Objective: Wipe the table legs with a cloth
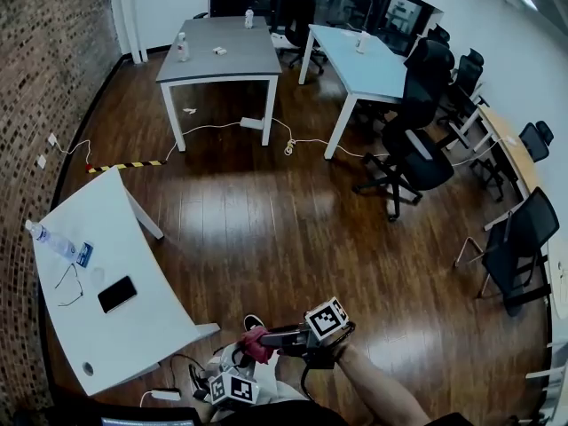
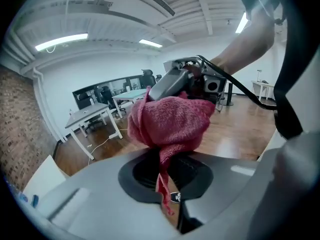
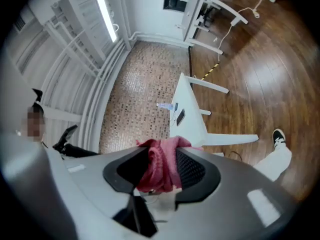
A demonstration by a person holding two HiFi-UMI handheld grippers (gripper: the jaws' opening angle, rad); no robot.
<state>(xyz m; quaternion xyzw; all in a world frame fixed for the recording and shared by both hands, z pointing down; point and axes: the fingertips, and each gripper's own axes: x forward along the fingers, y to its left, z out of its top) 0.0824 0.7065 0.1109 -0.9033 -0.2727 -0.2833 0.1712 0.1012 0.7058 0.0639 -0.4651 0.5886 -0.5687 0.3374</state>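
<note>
Cloth (image 2: 170, 119): one, red, bunched in the air near the body, just right of the white table's near end.
Right gripper (image 3: 162, 171): clamped on the cloth's bulk, folds packed between its jaws.
Left gripper (image 2: 170, 186): closed on a thin tail of the same cloth, pointing up at the right one.
Why held so: probably passing or regathering the cloth into a firm wad before reaching down; no leg touched yet.
White table (image 1: 98, 247): one, at the near left, likely the target.
Legs in sight: two, a far one (image 1: 144, 215) and a near one (image 1: 202, 330), both splayed outward.
On the tabletop: one bottle (image 1: 49, 238), one phone (image 1: 117, 293), one pair of glasses (image 1: 69, 287).
Grippers: two.
</note>
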